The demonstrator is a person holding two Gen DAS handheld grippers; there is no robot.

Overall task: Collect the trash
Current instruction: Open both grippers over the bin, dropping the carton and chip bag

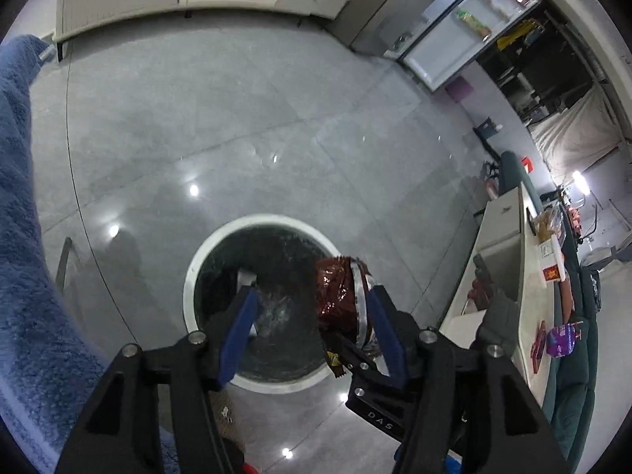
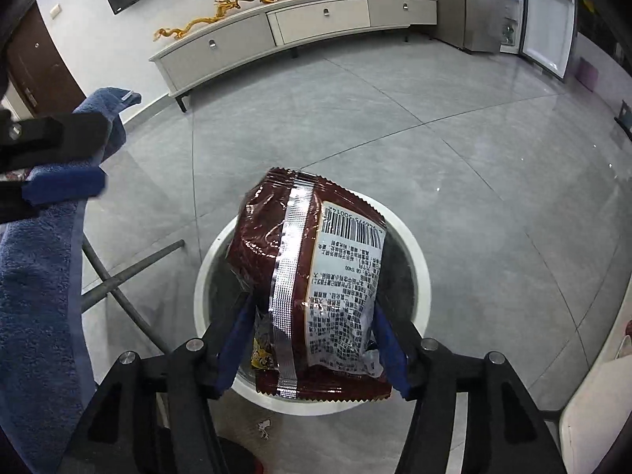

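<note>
The drop step is in hand: the dark-red crinkled foil snack bag (image 2: 312, 288) sits between the right gripper (image 2: 312, 339)'s parted jaws, directly over the round white-rimmed black-lined bin (image 2: 418, 272); whether the pads press it is unclear. The left gripper (image 1: 312, 335) hangs open, empty. Next: let the bag fall in.

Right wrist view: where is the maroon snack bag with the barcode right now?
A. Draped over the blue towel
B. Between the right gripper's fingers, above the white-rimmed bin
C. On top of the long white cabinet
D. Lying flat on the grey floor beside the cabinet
B: the snack bag sits between the blue fingers of the right gripper, directly over the mouth of the white-rimmed bin.
</note>
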